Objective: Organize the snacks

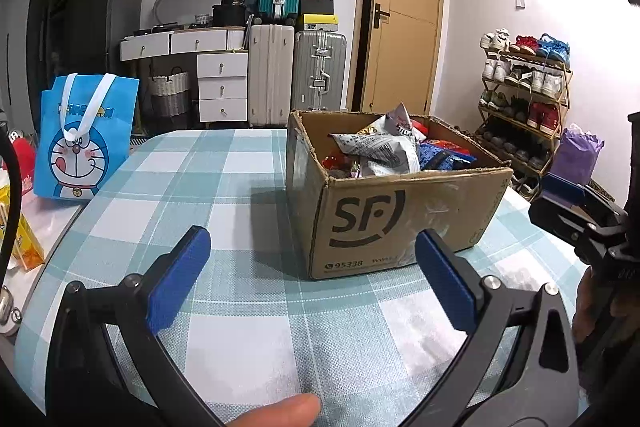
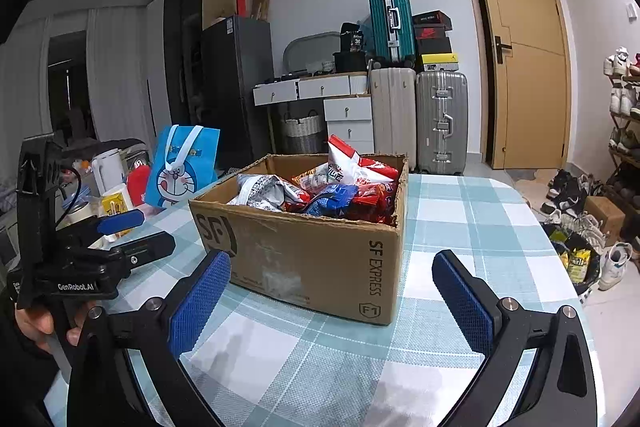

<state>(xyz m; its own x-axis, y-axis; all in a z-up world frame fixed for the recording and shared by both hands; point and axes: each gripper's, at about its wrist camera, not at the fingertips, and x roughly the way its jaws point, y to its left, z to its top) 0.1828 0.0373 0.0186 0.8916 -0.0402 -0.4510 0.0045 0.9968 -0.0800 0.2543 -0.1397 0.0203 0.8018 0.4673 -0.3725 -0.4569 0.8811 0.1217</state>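
Observation:
An open cardboard SF box (image 1: 400, 223) (image 2: 320, 255) stands on the checked tablecloth (image 1: 248, 307) (image 2: 472, 219). It holds several snack bags: a grey-white bag (image 1: 380, 147) (image 2: 264, 191), red bags (image 2: 368, 203) and a blue bag (image 1: 444, 155) (image 2: 332, 197). My left gripper (image 1: 312, 255) is open and empty, low over the table just in front of the box. My right gripper (image 2: 332, 279) is open and empty, in front of the box's near corner. Each gripper also shows in the other's view, the right one (image 1: 576, 199) and the left one (image 2: 132, 231).
A blue Doraemon bag (image 1: 84, 135) (image 2: 184, 167) stands at the table's left, with a yellow carton (image 1: 24, 247) (image 2: 116, 205), a white kettle (image 2: 108, 171) and other items. Suitcases (image 1: 296, 75), drawers (image 1: 222, 87) and a shoe rack (image 1: 524, 99) stand behind the table.

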